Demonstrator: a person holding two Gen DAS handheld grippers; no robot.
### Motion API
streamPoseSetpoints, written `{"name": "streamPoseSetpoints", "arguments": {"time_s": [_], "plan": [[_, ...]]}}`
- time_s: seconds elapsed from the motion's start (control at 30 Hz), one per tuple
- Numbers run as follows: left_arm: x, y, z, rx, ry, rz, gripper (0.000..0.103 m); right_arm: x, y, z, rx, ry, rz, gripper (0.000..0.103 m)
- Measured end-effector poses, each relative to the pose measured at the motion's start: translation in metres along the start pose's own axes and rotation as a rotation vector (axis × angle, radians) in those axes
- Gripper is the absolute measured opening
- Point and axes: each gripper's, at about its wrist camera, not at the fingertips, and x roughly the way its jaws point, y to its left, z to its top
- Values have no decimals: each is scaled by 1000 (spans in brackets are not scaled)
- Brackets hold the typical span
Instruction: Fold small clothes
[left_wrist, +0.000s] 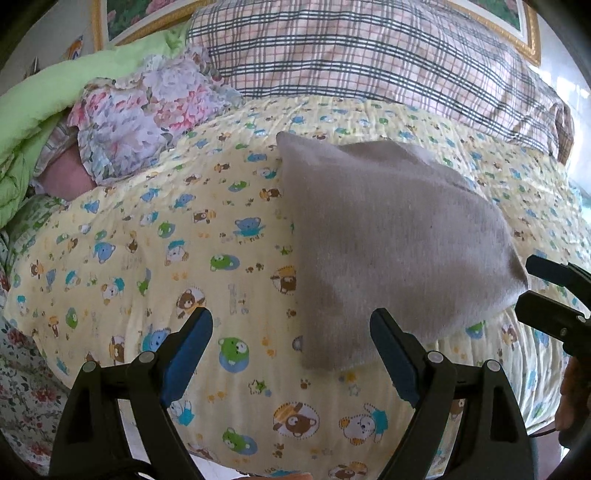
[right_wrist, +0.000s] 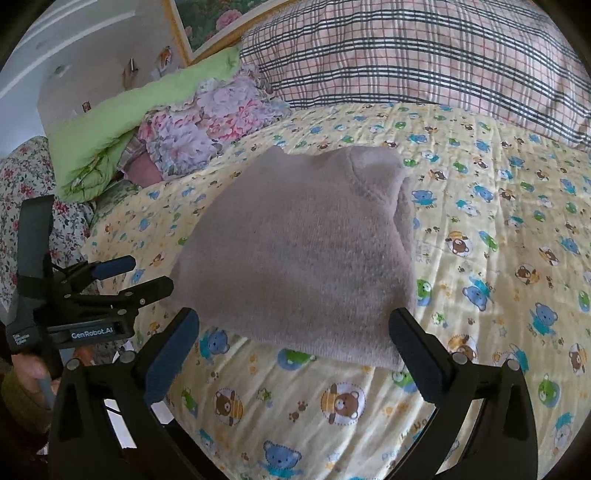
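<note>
A grey-beige knitted garment (left_wrist: 388, 240) lies folded into a thick pad on the yellow bear-print sheet (left_wrist: 166, 258). In the left wrist view my left gripper (left_wrist: 291, 325) stands open just short of the garment's near left corner, with nothing pressed between its blue pads. My right gripper (left_wrist: 532, 282) shows at the right edge, its fingers apart at the garment's right corner. In the right wrist view the garment (right_wrist: 303, 240) fills the middle. The right gripper (right_wrist: 295, 321) is open around its near edge. The left gripper (right_wrist: 144, 277) sits at the garment's left corner, jaws apart.
A plaid pillow (right_wrist: 424, 55) lies at the head of the bed. A floral cloth (right_wrist: 207, 125) and a green quilt (right_wrist: 110, 129) are piled at the far left. A gold-framed picture (right_wrist: 207, 26) hangs behind. A person's hand (right_wrist: 33, 369) grips the left tool's handle.
</note>
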Motion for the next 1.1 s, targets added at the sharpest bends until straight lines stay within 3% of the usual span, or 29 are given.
{"name": "streamPoseSetpoints", "arguments": {"time_s": [1.1], "plan": [[10,-10,11,34,35,-26,88,7,-13,15,22,5,19,102]]}}
